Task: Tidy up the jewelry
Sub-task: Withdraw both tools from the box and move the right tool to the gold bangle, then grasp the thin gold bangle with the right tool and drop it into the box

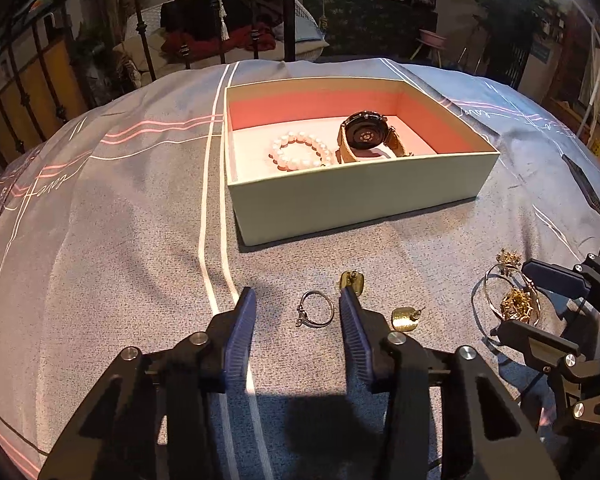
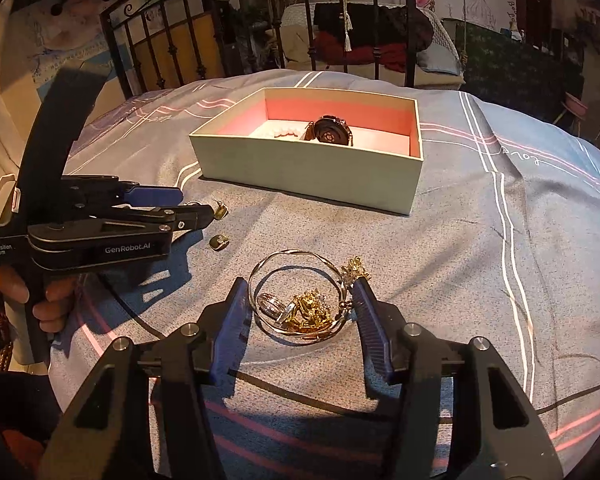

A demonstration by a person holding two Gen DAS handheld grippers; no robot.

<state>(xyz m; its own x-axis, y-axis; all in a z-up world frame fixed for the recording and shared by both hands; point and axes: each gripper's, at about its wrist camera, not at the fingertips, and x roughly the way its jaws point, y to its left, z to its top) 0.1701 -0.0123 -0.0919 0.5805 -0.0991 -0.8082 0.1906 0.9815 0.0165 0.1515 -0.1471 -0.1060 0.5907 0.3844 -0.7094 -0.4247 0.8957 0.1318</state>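
Left tool [image 1: 296, 312] is seen part-open with nothing pinched yet, the small ring [image 1: 315, 310] lying loose on the bed between its fingers, so it's best squeezed gently and centered before being lifted to the box [image 1: 360, 200].

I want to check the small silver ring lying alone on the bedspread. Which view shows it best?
The left wrist view: the ring lies clear between the left tool's fingers. In the right wrist view, that tool hides it.

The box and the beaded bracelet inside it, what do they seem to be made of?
Box: likely matte cardboard, with thin straight walls, pale green outside and pink inside. Beaded bracelet: glossy round whitish beads, pearl-like; real or imitation cannot be told.
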